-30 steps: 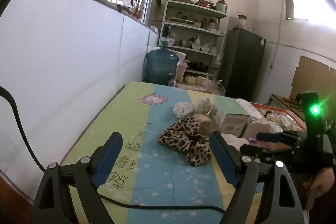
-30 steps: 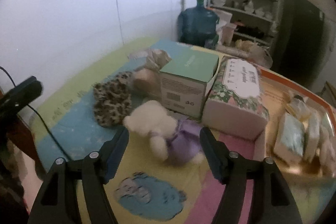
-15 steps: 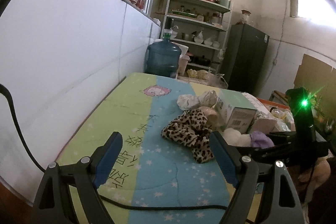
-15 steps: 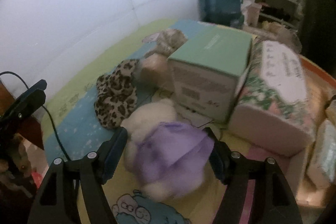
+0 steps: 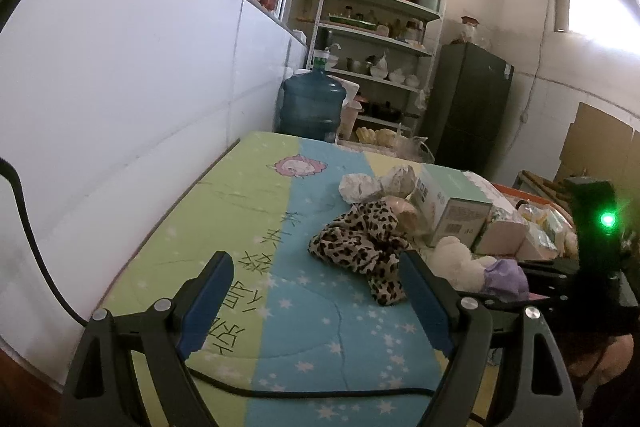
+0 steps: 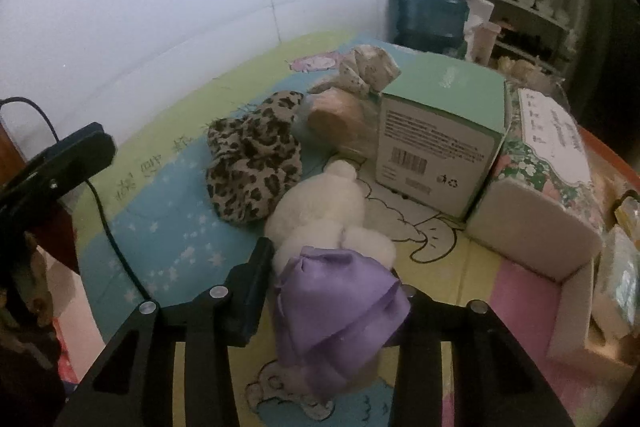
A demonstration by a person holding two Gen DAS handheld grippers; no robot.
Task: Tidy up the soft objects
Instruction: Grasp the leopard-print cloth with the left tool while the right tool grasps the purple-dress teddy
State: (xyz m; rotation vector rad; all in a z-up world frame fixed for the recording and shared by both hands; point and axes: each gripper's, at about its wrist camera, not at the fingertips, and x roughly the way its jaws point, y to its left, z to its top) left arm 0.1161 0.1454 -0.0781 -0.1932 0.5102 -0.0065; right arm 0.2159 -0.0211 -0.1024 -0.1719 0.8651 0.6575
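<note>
Low in the middle of the right wrist view, the right gripper (image 6: 334, 283) has its jaws pressed on a soft white toy bear (image 6: 324, 211) in a purple dress (image 6: 340, 307). The jaws have just been closing, and the bear's dressed body is squeezed between them. The bear lies on the worktop (image 6: 168, 227), which has a colourful mat with stars and cartoon pictures. Its head points toward the top of the frame.

Just to the upper left of the bear sits a leopard-print cloth (image 6: 252, 163), touching or nearly touching it. Right above the bear is a green box (image 6: 436, 139), and to the right of that a flowery tissue pack (image 6: 544, 179).

Over in the left wrist view, the left gripper (image 5: 316, 301) hangs above the mat with its jaws wide apart and nothing between them. The leopard cloth (image 5: 362, 247) lies just past its far finger.

I think the step now is to lift the bear and carry it to where the soft things go. To do it well, keep the squeeze gentle but firm, because a fluffy toy can slip out. Lift straight up first, so the bear does not drag the leopard cloth along or bump the green box.
</note>
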